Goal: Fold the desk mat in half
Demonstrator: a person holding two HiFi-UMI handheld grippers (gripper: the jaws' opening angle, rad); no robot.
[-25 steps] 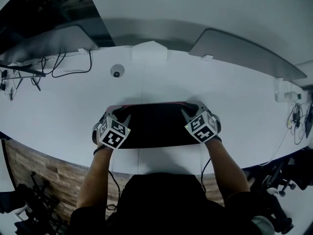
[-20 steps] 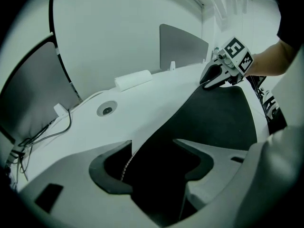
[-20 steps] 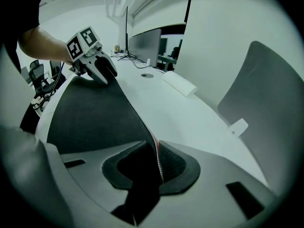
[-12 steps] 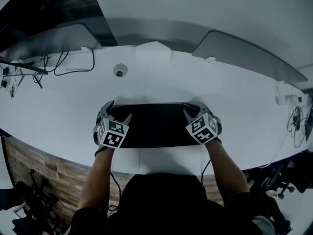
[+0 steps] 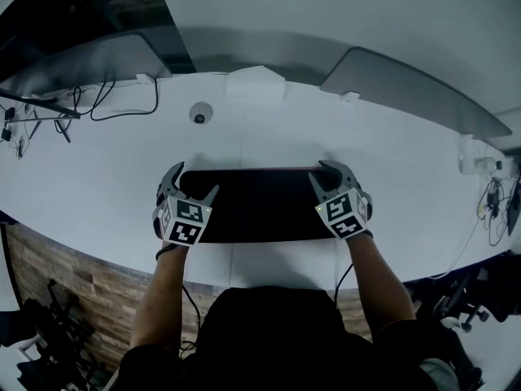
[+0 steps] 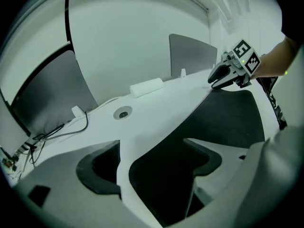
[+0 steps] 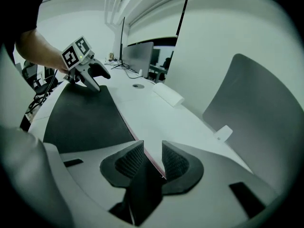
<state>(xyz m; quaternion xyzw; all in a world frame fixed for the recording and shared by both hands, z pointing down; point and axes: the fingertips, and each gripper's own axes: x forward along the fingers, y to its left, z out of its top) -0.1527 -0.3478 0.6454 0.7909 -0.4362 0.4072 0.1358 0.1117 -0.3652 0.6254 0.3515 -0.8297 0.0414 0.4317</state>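
The black desk mat (image 5: 260, 206) lies doubled over and flat on the white table (image 5: 98, 177), with a thin pink edge along its far side. My left gripper (image 5: 194, 184) is at the mat's far left corner. Its jaws have just been opening and stand wide, one finger (image 6: 102, 167) over bare table and the other over the mat (image 6: 223, 118), neither pressing it. My right gripper (image 5: 326, 173) is at the far right corner. Its jaws have also been opening. The mat's corner (image 7: 142, 184) lies loose between its pads (image 7: 176, 163).
A white box (image 5: 256, 84) and a round cable port (image 5: 198, 114) sit beyond the mat. Two monitor backs (image 5: 407, 88) stand along the far edge, with cables (image 5: 106, 108) at the far left. A person's arms reach over the table's near edge (image 5: 269, 271).
The left jaws have spread wide and let go of the mat's left corner. The right jaws have parted a little. The mat has settled flat.
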